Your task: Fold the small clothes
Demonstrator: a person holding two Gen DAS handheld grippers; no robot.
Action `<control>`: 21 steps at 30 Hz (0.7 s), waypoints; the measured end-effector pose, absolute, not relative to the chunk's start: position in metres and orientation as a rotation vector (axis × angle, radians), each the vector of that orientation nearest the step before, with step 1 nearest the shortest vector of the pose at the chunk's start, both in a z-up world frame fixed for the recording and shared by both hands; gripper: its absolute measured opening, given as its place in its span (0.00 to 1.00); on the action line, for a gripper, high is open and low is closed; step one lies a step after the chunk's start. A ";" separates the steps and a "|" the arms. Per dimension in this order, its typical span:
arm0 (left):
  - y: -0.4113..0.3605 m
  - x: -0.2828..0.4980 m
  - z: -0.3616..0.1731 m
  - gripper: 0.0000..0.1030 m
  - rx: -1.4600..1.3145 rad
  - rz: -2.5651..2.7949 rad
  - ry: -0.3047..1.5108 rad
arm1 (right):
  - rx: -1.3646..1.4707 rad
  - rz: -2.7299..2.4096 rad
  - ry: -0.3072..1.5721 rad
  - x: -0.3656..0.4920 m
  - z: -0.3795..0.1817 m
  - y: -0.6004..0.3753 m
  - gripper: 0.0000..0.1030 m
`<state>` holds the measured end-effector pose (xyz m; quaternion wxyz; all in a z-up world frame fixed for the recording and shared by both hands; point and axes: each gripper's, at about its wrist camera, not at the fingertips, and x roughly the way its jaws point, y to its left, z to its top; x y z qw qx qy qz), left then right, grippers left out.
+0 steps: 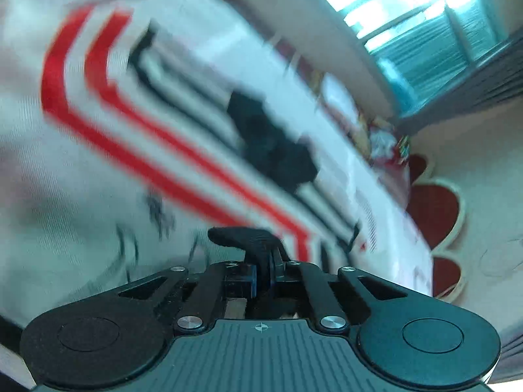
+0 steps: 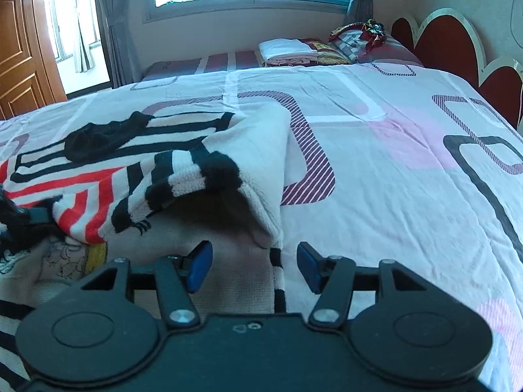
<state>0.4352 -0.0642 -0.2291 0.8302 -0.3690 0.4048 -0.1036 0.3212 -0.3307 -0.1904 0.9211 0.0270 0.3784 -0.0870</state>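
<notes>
A white knit sweater (image 2: 108, 179) with red and black stripes lies on the bed, and one part of it is folded over and lifted, leaving a dark hollow under it. In the blurred left wrist view the sweater (image 1: 130, 130) fills the picture. My left gripper (image 1: 261, 248) is shut, its fingers pinched on the sweater's fabric. It also shows at the left edge of the right wrist view as the left gripper (image 2: 23, 219), holding the raised fold. My right gripper (image 2: 255, 268) stands open over the sweater's near edge, and its blue pads (image 2: 199, 268) touch nothing.
A small black garment (image 2: 98, 140) lies on the sweater. The bed sheet (image 2: 392, 163) stretches out to the right. Folded white linen (image 2: 287, 50) and pillows (image 2: 359, 42) sit at the far end. A red headboard (image 2: 441, 42) is on the right and a wooden door (image 2: 19, 49) on the left.
</notes>
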 end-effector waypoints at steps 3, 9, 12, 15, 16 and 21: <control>-0.046 0.441 -0.204 0.06 -0.787 -0.212 0.775 | 0.042 -0.173 0.772 0.324 -0.192 -0.328 0.55; -0.009 0.442 -0.197 0.06 -0.715 -0.153 0.763 | 0.009 -0.159 0.760 0.328 -0.192 -0.318 0.53; 0.001 0.442 -0.214 0.06 -0.694 -0.104 0.808 | -0.006 -0.175 0.760 0.331 -0.195 -0.317 0.40; 0.001 0.443 -0.236 0.06 -0.677 -0.085 0.880 | 0.013 -0.192 0.758 0.331 -0.197 -0.323 0.27; -0.001 0.444 -0.239 0.06 -0.679 -0.081 0.892 | 0.017 -0.199 0.757 0.331 -0.197 -0.325 0.24; -0.003 0.433 -0.219 0.06 -0.646 -0.084 0.848 | 0.113 -0.250 0.780 0.331 -0.203 -0.347 0.25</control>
